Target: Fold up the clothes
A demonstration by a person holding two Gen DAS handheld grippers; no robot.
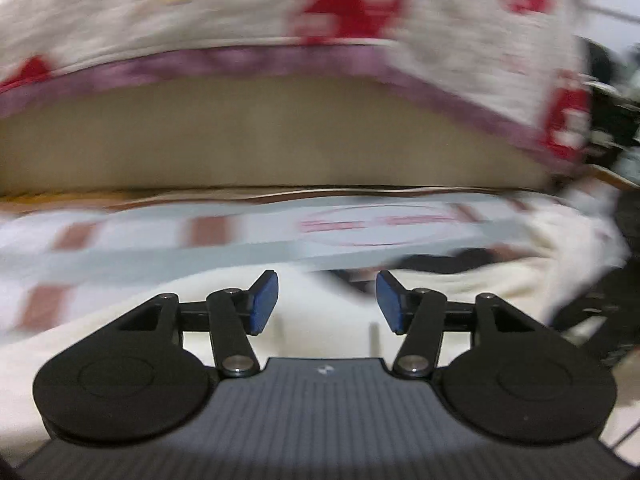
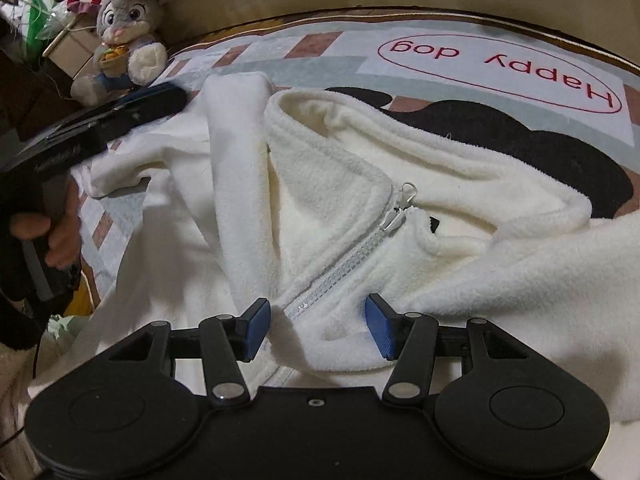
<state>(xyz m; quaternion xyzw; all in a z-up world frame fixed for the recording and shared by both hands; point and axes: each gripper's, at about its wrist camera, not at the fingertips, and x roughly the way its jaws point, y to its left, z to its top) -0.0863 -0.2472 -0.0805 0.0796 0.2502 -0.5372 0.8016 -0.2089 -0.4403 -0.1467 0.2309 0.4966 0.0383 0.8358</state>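
Observation:
A cream fleece zip jacket (image 2: 328,200) lies spread on a patterned mat, collar open, its white zipper (image 2: 352,264) running down toward me. My right gripper (image 2: 318,326) is open just above the jacket, its blue pads on either side of the zipper's lower stretch. My left gripper (image 1: 326,300) is open over the same cream fleece (image 1: 328,336); its view is motion-blurred. In the right wrist view the left gripper (image 2: 156,100) shows at the far left, held by a hand, over the jacket's left sleeve (image 2: 236,128).
The mat (image 2: 500,60) carries a "Happy dog" oval and a black shape. A grey plush rabbit (image 2: 124,36) sits at the mat's far left corner beside clutter. A beige wall (image 1: 280,136) and a red-and-white patterned cover with purple trim (image 1: 280,8) rise behind the mat.

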